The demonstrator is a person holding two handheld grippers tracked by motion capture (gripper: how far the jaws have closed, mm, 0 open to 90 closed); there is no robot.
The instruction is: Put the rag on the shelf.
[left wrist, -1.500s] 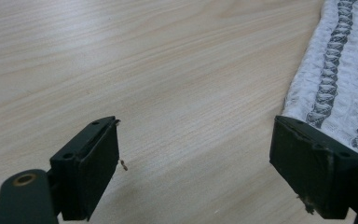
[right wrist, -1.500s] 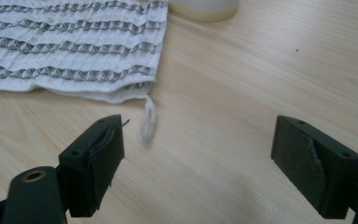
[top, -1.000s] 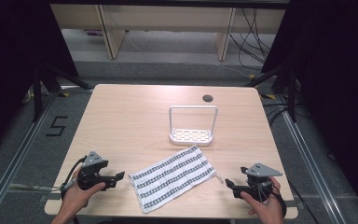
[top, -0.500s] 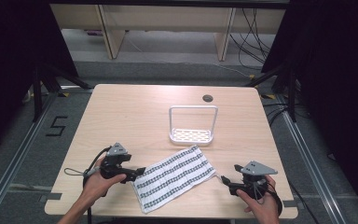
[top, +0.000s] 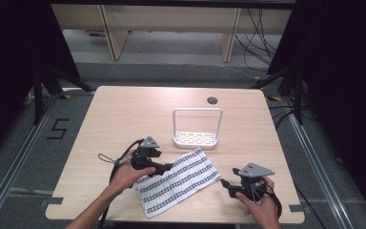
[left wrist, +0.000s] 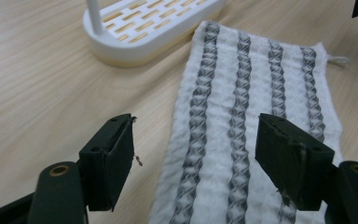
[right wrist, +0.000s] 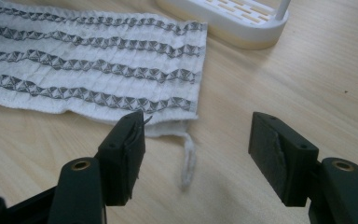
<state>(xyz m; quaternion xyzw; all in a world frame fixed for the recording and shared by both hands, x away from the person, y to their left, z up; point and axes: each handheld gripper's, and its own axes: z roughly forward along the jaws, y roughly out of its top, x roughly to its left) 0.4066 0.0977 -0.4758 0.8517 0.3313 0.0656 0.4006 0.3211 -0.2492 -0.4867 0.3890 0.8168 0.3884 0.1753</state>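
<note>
Two grippers flank a striped towel point(top: 178, 180) lying flat near the table's point(top: 124, 114) front edge. Nearest the person, the right gripper point(top: 226, 183) sits off the towel's right end, its jaws parted with only bare wood and the towel's small hanging loop point(right wrist: 188, 161) between them; they have just been closing a little, yet grip nothing. In the right gripper view that end's corner lies just ahead and to the left of the jaws. A little farther in, the left gripper point(top: 167, 167) is over the towel's upper left part, its jaws also apart and just narrowed, straddling the long left edge without pressing on it: one jaw over wood, the other over cloth.

Long axis: the towel runs slantwise, from the near left corner up toward the far right, stripes following that line. The left gripper is the nearer of the two to cloth, and I judge it need only drop onto the edge; the right must reach left to the corner.

Beyond the far right end stands a white rack point(top: 195, 138), almost touching it.
</note>
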